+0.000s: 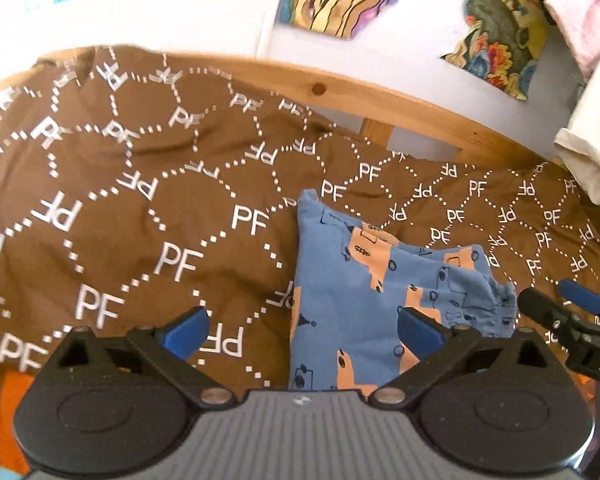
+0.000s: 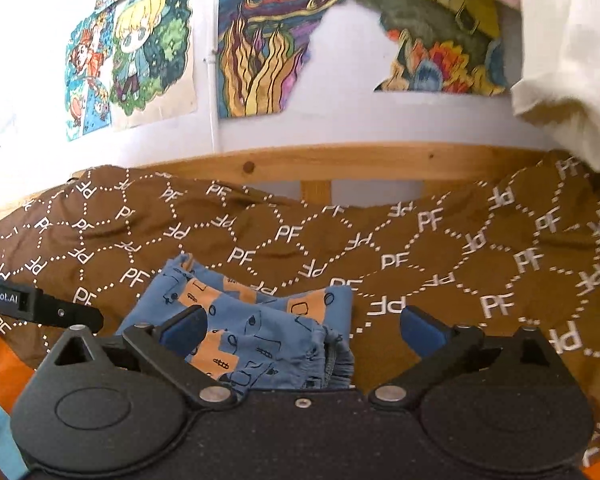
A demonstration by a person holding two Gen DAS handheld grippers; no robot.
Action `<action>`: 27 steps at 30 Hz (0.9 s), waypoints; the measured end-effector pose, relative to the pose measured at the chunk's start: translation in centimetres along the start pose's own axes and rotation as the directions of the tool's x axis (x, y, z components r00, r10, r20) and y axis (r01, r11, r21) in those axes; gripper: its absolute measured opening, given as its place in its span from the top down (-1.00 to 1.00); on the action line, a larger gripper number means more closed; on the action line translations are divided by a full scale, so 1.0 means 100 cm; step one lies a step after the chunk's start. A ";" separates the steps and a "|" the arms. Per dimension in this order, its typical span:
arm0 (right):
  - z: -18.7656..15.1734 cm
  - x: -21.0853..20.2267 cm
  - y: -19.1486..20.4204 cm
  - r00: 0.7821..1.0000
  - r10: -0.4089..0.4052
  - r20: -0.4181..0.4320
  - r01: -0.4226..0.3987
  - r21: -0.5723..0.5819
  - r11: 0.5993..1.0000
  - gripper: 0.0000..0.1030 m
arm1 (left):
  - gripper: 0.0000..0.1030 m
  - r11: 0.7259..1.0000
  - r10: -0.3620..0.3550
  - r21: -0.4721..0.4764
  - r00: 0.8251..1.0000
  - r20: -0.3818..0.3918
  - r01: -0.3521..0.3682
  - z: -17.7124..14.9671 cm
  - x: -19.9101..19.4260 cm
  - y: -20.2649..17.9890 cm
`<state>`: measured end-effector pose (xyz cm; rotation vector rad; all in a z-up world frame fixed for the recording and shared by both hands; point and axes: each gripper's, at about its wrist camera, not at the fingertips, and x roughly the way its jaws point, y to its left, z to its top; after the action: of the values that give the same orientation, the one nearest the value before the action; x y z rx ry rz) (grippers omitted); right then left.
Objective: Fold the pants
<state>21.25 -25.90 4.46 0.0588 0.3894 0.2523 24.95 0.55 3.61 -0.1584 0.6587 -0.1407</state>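
Small blue pants (image 1: 364, 292) with orange patches and black drawings lie folded into a compact bundle on a brown bedspread (image 1: 140, 200) printed with white "PF" letters. Their gathered waistband (image 1: 496, 308) points right. My left gripper (image 1: 302, 330) is open and empty, just above the bundle's left half. In the right wrist view the pants (image 2: 260, 328) lie between and under my open, empty right gripper (image 2: 304, 330), nearer its left finger. The right gripper also shows at the right edge of the left wrist view (image 1: 560, 304). The left gripper's body shows at the left of the right wrist view (image 2: 40, 306).
A wooden bed rail (image 1: 380, 100) runs behind the bedspread, against a white wall with colourful drawings (image 2: 268, 36). Cream cloth (image 2: 572, 60) and pink cloth (image 1: 580, 12) hang at the upper right. Orange fabric (image 1: 12, 408) shows at the lower left.
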 end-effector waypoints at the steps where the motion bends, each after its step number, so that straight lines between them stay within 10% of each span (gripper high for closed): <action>1: 0.000 -0.006 0.001 1.000 -0.009 0.006 0.009 0.004 1.000 -0.99 | -0.99 1.000 0.006 0.009 1.000 0.012 -0.006 -0.003 -0.006 -0.002; 27: -0.046 -0.150 0.060 0.991 -0.130 0.019 0.130 -0.030 0.991 -0.99 | -0.99 0.996 0.028 0.082 0.999 0.043 -0.032 -0.100 -0.118 -0.001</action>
<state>4.66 -23.84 6.36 0.0053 0.3705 0.1290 9.51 1.57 2.89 -0.0714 0.6128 -0.1353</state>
